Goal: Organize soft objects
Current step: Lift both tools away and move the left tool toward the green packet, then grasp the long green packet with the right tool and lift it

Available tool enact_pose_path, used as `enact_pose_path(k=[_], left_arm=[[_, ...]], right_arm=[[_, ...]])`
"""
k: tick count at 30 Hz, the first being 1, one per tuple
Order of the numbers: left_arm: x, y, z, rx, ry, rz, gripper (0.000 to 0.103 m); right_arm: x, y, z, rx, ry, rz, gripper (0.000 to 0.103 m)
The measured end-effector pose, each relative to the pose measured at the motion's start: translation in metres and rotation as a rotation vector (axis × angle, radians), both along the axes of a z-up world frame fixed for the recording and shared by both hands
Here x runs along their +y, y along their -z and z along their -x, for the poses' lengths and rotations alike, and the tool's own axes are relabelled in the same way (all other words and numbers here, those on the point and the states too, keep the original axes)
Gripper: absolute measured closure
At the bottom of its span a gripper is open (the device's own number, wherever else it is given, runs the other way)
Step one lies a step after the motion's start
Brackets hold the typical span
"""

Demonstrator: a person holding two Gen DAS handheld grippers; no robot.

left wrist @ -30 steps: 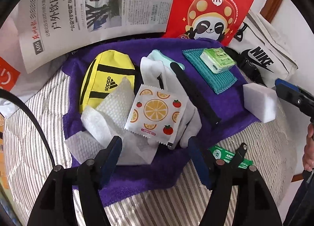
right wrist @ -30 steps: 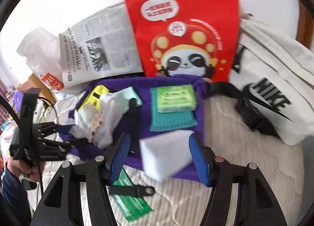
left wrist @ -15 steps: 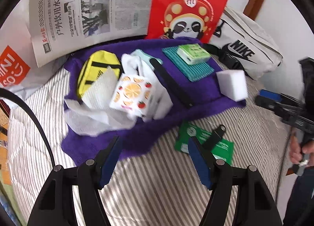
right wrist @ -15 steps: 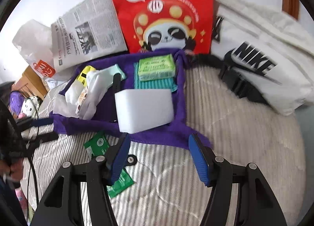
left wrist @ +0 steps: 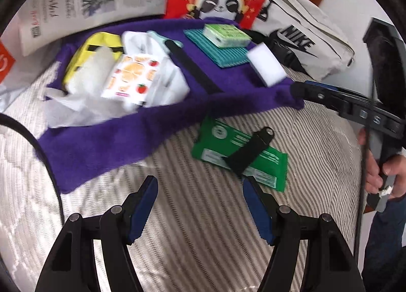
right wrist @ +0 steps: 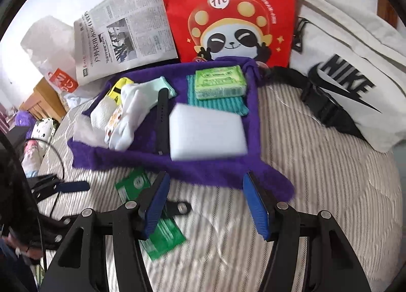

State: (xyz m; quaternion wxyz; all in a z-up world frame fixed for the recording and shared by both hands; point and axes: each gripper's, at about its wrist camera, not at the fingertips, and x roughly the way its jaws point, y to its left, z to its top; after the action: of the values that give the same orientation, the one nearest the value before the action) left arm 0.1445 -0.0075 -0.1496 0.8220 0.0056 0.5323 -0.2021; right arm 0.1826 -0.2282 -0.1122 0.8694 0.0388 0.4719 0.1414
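Observation:
A purple towel (left wrist: 121, 137) lies spread on the striped bedding. On it are a white sponge (right wrist: 208, 132), a green tissue pack (right wrist: 219, 81) on a teal cloth (right wrist: 228, 105), white gloves (left wrist: 162, 81), an orange-print packet (left wrist: 132, 76), a yellow pouch (left wrist: 91, 50) and a black strap (left wrist: 192, 68). My right gripper (right wrist: 206, 185) is open over the towel's near edge, just short of the sponge. My left gripper (left wrist: 200, 190) is open above bare bedding, nothing between its fingers. A green packet (left wrist: 223, 144) under a black clip (left wrist: 251, 149) lies just beyond it.
A red panda bag (right wrist: 228, 12), a newspaper (right wrist: 121, 30) and a white Nike bag (right wrist: 350, 68) with a black strap stand behind the towel. A person's hand (left wrist: 388, 172) holds the right tool at the right edge. Wooden furniture and small items sit far left.
The left gripper drew back from the packet and gloves to bare bedding. The right gripper pulled back from the sponge, which was between its fingers and now lies beyond them.

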Motion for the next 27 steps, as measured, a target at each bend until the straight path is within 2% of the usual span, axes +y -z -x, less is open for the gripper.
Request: enact_pose_path(k=[4,8,10,12,15,16,17,19,20,25,27], left_arm=[[-0.025,0.007,-0.001,-0.020,0.046,-0.025,0.035],[-0.053,0.002,0.001,-0.103,0.132,-0.029,0.035],[-0.066,0.003,0.000,-0.136,0.174,-0.074,0.035],[-0.079,0.009,-0.003,-0.153,0.214,-0.146,0.047],[-0.091,0.018,-0.007,-0.166,0.278,-0.204,0.053],[-0.093,0.018,-0.005,-0.193,0.303,-0.202,0.056],[-0.095,0.018,-0.004,-0.200,0.321,-0.198,0.062],[-0.094,0.017,-0.002,-0.181,0.344,-0.174,0.079],[-0.093,0.016,-0.001,-0.163,0.349,-0.153,0.082],[-0.093,0.017,0.008,-0.172,0.370,-0.161,0.082],[-0.095,0.017,0.005,-0.160,0.367,-0.157,0.078]], right_arm=[[-0.017,0.003,0.024,0.005,0.011,0.040,0.042],[-0.037,0.009,0.046,0.025,0.033,0.046,0.042],[-0.046,0.012,0.056,0.033,0.050,0.035,0.042],[-0.054,0.016,0.063,0.043,0.062,0.026,0.042],[-0.064,0.022,0.072,0.059,0.083,0.023,0.043],[-0.067,0.024,0.074,0.066,0.089,0.023,0.043],[-0.071,0.027,0.076,0.072,0.098,0.025,0.043],[-0.076,0.032,0.077,0.082,0.113,0.025,0.042],[-0.077,0.033,0.078,0.085,0.118,0.021,0.042],[-0.079,0.040,0.078,0.103,0.125,-0.005,0.042],[-0.077,0.040,0.077,0.107,0.121,-0.002,0.042]])
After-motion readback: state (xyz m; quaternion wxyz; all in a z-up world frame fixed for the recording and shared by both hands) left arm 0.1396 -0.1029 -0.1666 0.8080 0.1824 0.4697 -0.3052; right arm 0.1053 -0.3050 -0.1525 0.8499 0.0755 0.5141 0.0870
